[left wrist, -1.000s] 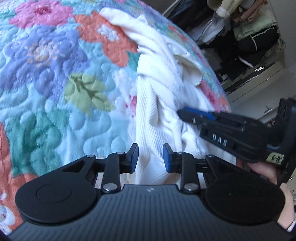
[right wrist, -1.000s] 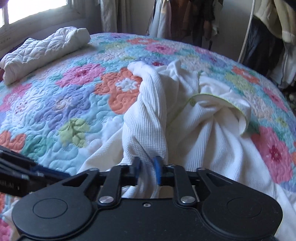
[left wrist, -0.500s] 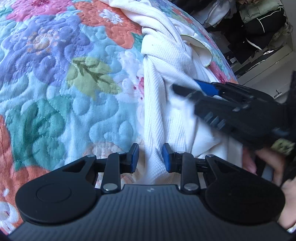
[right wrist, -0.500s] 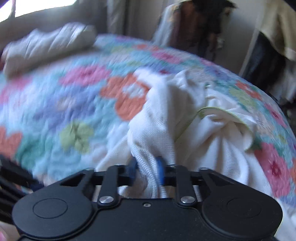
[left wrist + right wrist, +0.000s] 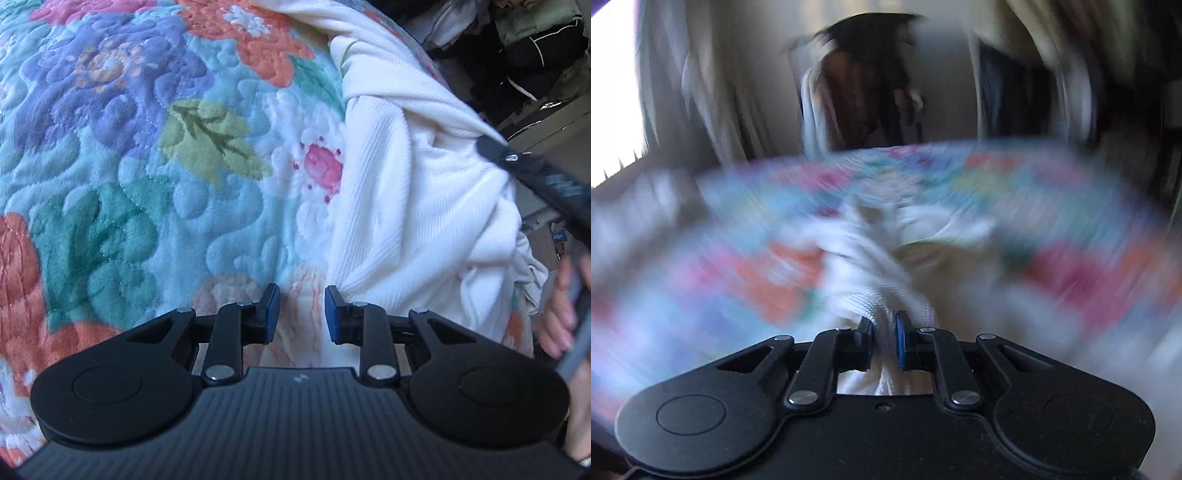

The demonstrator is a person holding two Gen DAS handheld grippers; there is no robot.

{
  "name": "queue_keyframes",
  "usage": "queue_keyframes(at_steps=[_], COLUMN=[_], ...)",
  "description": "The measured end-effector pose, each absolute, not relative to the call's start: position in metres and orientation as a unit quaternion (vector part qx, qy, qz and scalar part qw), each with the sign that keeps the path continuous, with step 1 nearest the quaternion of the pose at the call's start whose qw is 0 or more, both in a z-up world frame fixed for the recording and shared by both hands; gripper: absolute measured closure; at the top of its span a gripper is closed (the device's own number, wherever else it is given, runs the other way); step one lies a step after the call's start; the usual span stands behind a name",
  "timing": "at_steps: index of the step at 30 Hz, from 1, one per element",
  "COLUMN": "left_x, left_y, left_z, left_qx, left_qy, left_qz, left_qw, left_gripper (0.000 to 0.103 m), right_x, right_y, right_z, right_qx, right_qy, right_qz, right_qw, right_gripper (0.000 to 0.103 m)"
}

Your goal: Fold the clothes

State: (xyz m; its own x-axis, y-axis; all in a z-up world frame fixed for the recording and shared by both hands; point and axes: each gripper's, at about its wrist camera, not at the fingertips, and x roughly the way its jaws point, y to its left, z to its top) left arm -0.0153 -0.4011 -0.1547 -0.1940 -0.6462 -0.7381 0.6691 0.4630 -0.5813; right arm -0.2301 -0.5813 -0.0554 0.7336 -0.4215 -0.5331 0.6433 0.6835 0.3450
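Observation:
A white ribbed garment (image 5: 417, 206) lies bunched on the floral quilt (image 5: 110, 166), to the right in the left wrist view. My left gripper (image 5: 301, 314) is open and empty just above the quilt, its right fingertip beside the garment's edge. My right gripper (image 5: 884, 341) is shut on a twisted bunch of the white garment (image 5: 871, 273) and lifts it; its view is heavily blurred. The right gripper's fingers (image 5: 495, 149) show at the right edge of the left wrist view, clamped on the cloth.
The quilt (image 5: 960, 177) covers the whole bed. Dark clothes and shelves (image 5: 535, 55) stand past the bed's far right edge. A bright window (image 5: 613, 92) and hanging clothes (image 5: 864, 92) lie beyond the bed in the right wrist view.
My right gripper has pulled the garment bunch up and back, fast enough to blur its view. The garment has slid right out of my left gripper's gap, which now has quilt under it.

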Motion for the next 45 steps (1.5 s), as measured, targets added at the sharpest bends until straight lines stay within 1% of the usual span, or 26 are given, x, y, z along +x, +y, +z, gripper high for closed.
queue_keyframes(at_steps=[2, 3, 6, 7, 8, 9, 11, 13, 15, 17, 19, 21, 23, 24, 25, 27, 29, 31, 32, 33, 36, 38, 40, 45], left_x=[-0.016, -0.016, -0.011, -0.008, -0.003, 0.001, 0.01, 0.011, 0.009, 0.004, 0.0, -0.003, -0.005, -0.007, -0.009, -0.01, -0.003, 0.005, 0.009, 0.013, 0.022, 0.034, 0.047, 0.082], left_y=[-0.402, -0.402, -0.394, -0.389, -0.382, -0.375, -0.363, -0.361, -0.366, -0.373, -0.378, -0.381, -0.386, -0.388, -0.389, -0.388, -0.381, -0.37, -0.363, -0.356, -0.328, -0.305, -0.279, -0.213], left_z=[-0.154, -0.154, -0.141, -0.135, -0.13, -0.127, -0.125, -0.131, -0.139, -0.143, -0.147, -0.148, -0.147, -0.146, -0.143, -0.138, -0.133, -0.124, -0.117, -0.108, -0.082, -0.066, -0.053, -0.031], left_qx=[0.013, 0.015, -0.007, -0.03, -0.062, -0.098, -0.162, -0.199, -0.211, -0.208, -0.205, -0.202, -0.18, -0.162, -0.141, -0.109, -0.108, -0.093, -0.079, -0.06, -0.012, -0.004, -0.012, -0.064], left_qy=[0.572, 0.572, 0.552, 0.546, 0.541, 0.537, 0.532, 0.544, 0.562, 0.573, 0.58, 0.58, 0.573, 0.567, 0.559, 0.544, 0.536, 0.518, 0.504, 0.487, 0.43, 0.401, 0.376, 0.327], left_qz=[-0.518, -0.517, -0.511, -0.507, -0.507, -0.509, -0.512, -0.51, -0.508, -0.506, -0.507, -0.513, -0.527, -0.528, -0.524, -0.512, -0.491, -0.464, -0.449, -0.433, -0.381, -0.342, -0.308, -0.215], left_qw=[0.636, 0.636, 0.659, 0.666, 0.669, 0.666, 0.654, 0.636, 0.618, 0.61, 0.603, 0.6, 0.601, 0.611, 0.627, 0.656, 0.678, 0.712, 0.734, 0.756, 0.818, 0.85, 0.874, 0.918], left_gripper=[0.077, 0.077, 0.076, 0.069, 0.066, 0.059, 0.056, 0.052, 0.051, 0.049, 0.041, 0.037, 0.042, 0.063, 0.096, 0.095, 0.095, 0.095, 0.095, 0.095, 0.095, 0.095, 0.095, 0.095], right_x=[-0.247, -0.248, -0.237, -0.234, -0.23, -0.226, -0.221, -0.221, -0.223, -0.223, -0.219, -0.216, -0.217, -0.218, -0.22, -0.226, -0.241, -0.258, -0.266, -0.273, -0.29, -0.303, -0.315, -0.317], right_y=[-0.587, -0.585, -0.568, -0.562, -0.556, -0.551, -0.529, -0.515, -0.505, -0.501, -0.489, -0.479, -0.474, -0.471, -0.471, -0.47, -0.469, -0.466, -0.466, -0.465, -0.466, -0.471, -0.478, -0.488], right_z=[-0.054, -0.049, -0.048, -0.048, -0.047, -0.047, -0.066, -0.087, -0.105, -0.11, -0.11, -0.109, -0.107, -0.107, -0.106, -0.104, -0.093, -0.082, -0.077, -0.076, -0.074, -0.077, -0.082, -0.097], right_qx=[0.358, 0.361, 0.317, 0.302, 0.286, 0.271, 0.236, 0.243, 0.27, 0.277, 0.259, 0.241, 0.243, 0.244, 0.242, 0.236, 0.221, 0.209, 0.202, 0.192, 0.163, 0.167, 0.182, 0.191], right_qy=[0.141, 0.131, 0.171, 0.185, 0.198, 0.212, 0.255, 0.267, 0.261, 0.26, 0.273, 0.282, 0.277, 0.275, 0.274, 0.271, 0.254, 0.238, 0.234, 0.24, 0.262, 0.273, 0.278, 0.306], right_qz=[-0.232, -0.212, -0.148, -0.126, -0.104, -0.083, -0.076, -0.069, -0.055, -0.035, -0.012, 0.006, 0.01, 0.011, 0.0, -0.031, -0.073, -0.095, -0.108, -0.124, -0.173, -0.194, -0.212, -0.236], right_qw=[0.893, 0.899, 0.921, 0.927, 0.931, 0.935, 0.935, 0.93, 0.925, 0.924, 0.926, 0.929, 0.93, 0.93, 0.931, 0.933, 0.939, 0.944, 0.945, 0.944, 0.935, 0.927, 0.919, 0.902], right_gripper=[0.091, 0.092, 0.092, 0.092, 0.092, 0.092, 0.092, 0.092, 0.092, 0.092, 0.092, 0.092, 0.092, 0.092, 0.092, 0.09, 0.086, 0.076, 0.064, 0.055, 0.052, 0.051, 0.047, 0.047])
